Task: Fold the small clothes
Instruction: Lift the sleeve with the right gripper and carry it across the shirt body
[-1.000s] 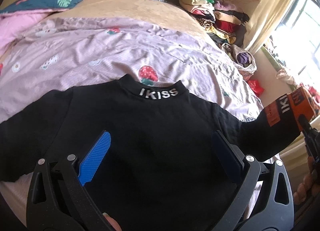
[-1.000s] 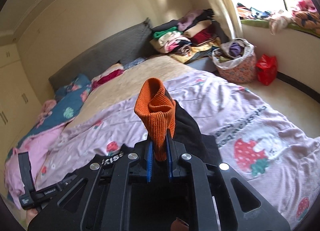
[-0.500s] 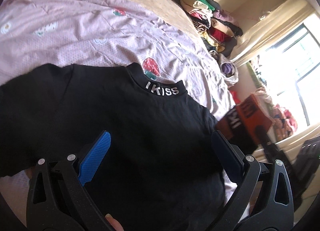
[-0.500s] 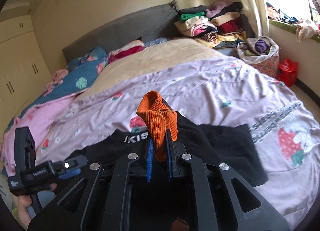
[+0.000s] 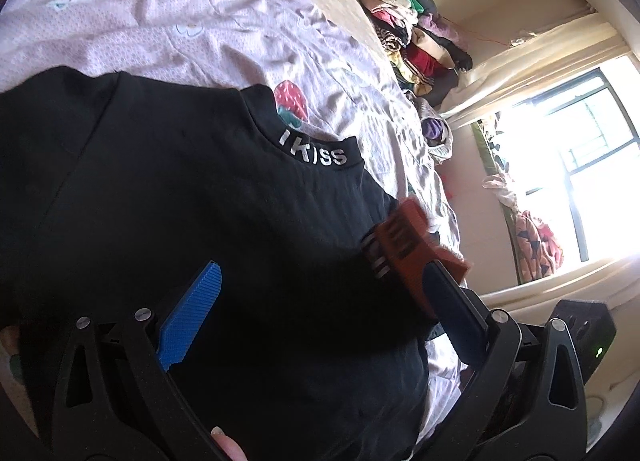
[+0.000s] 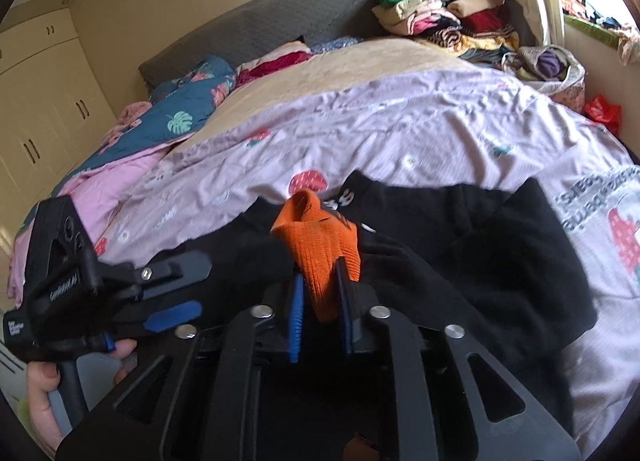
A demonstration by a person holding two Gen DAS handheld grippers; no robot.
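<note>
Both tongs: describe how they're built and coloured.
The left tongs and right tongs match: black plastic frames with triangular cut-outs and silver pivot screws, carrying ribbed blue fingers. The left body bears small white lettering. No sleeve shows.

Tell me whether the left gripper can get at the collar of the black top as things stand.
Probably yes. The left gripper hangs open over the black top, and the collar lies uncovered just ahead. The orange cuff, between the right gripper's opening jaws, sits aside.
</note>
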